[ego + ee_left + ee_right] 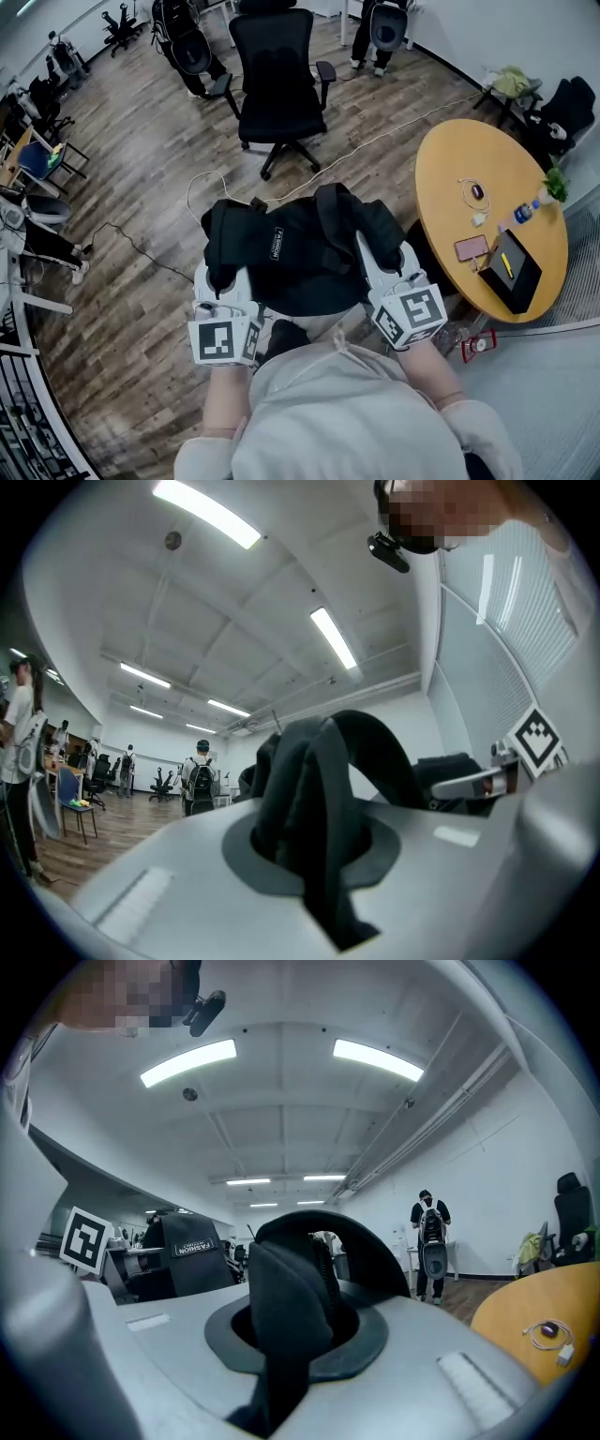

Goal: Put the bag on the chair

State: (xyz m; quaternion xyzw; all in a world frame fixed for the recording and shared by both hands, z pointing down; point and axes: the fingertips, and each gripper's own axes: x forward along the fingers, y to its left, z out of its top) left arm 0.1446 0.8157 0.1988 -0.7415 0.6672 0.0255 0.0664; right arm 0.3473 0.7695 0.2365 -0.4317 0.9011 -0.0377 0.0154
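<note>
Lowest in the head view, the person's forearms reach forward side by side, and both grippers point roughly level toward the top of the frame. The left gripper (221,281) has its jaws squeezed together on a black strap (314,799) of the bag. The right gripper (377,267) is clamped the same way on the other strap (286,1297). The black bag (295,248) hangs between and just beyond them at frame centre, apparently clear of the floor, its long side running left to right across the two grips. The black office chair (277,89) stands well apart at upper centre, its seat open toward the person. The carry therefore runs straight up-frame, with neither hand clearly nearer.
</note>
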